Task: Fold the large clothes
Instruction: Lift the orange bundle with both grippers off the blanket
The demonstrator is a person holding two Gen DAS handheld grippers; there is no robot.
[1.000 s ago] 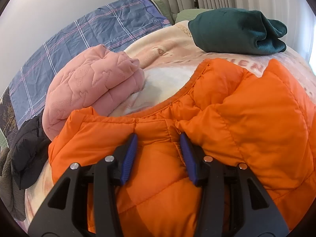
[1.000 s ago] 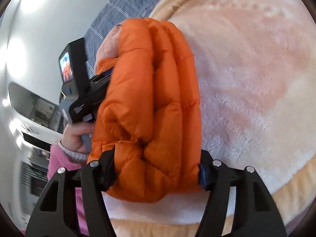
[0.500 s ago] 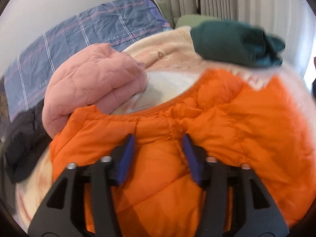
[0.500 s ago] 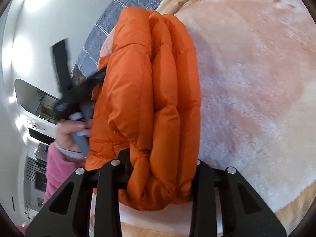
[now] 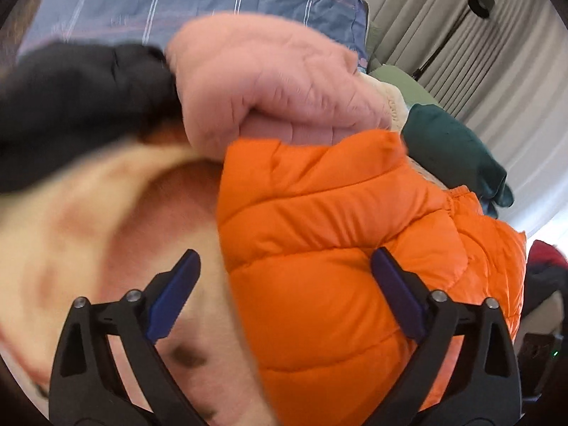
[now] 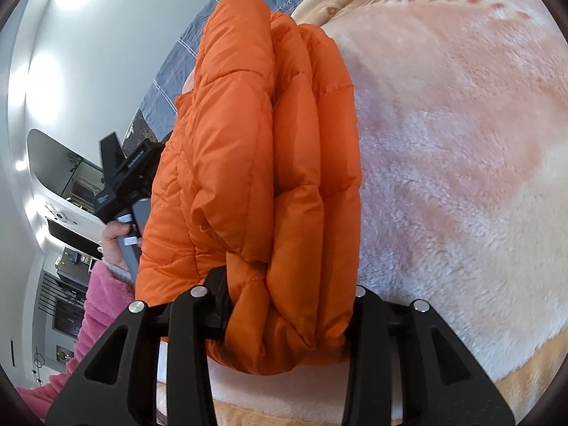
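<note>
Orange puffer jacket (image 6: 259,163), bundled in several quilted layers, resting on the plush peach blanket (image 6: 461,142) that covers the bed. In the right wrist view its long axis runs straight away from the camera, from the near end at the fingers toward the plaid quilt (image 6: 170,85) at the far side. In the left wrist view the same jacket (image 5: 337,248) fills the right half of the frame; a pink quilted garment (image 5: 269,78) touches its far edge, a black garment (image 5: 81,92) lies to the left of that, and a dark green garment (image 5: 447,145) lies behind.

Right gripper (image 6: 287,314): fingers clamped on the jacket's near end, folds bulging between them; this is the only hold on the garment.

Left gripper (image 5: 284,294): fingers spread wide apart, gripping nothing. The right blue pad (image 5: 394,294) lies against the jacket's surface, the left pad over bare blanket; the jacket's edge falls between them.

Judgement: the right hand is nearer and holds the bundle. Any regrasp by the left would need a shift to its right, across the long axis.
</note>
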